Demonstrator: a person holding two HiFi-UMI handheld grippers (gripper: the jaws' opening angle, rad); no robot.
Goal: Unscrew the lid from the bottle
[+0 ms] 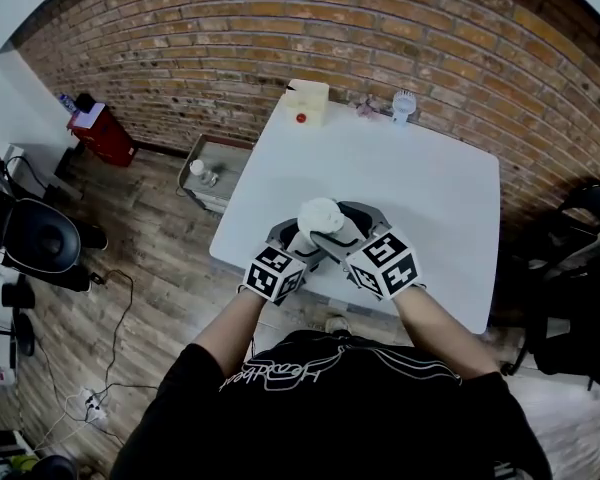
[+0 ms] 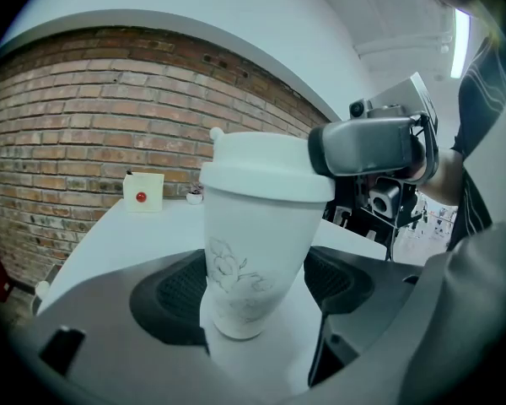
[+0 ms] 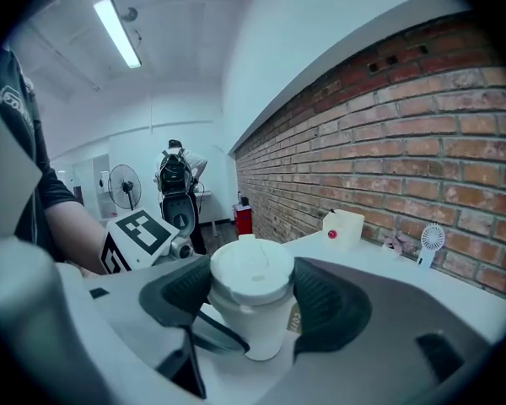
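A white bottle [image 2: 253, 251] shaped like a travel cup, with a faint flower drawing, stands upright near the front edge of the white table [image 1: 410, 198]. Its white lid [image 3: 251, 270] is on top. My left gripper [image 2: 251, 289] is shut on the bottle's body, with a pad against each side. From the other side my right gripper [image 3: 251, 292] is shut on the lid, its dark pads against the rim. In the head view the left gripper [image 1: 302, 240] and right gripper [image 1: 332, 223] meet at the lid [image 1: 318, 213]. A right finger [image 2: 367, 146] shows beside the lid.
At the table's far edge stand a cream box with a red button [image 1: 306, 103] and a small white fan [image 1: 404, 103]. A grey bin [image 1: 215, 168] and a red case [image 1: 100, 133] sit on the floor at the left. A black chair [image 1: 580, 268] is at the right.
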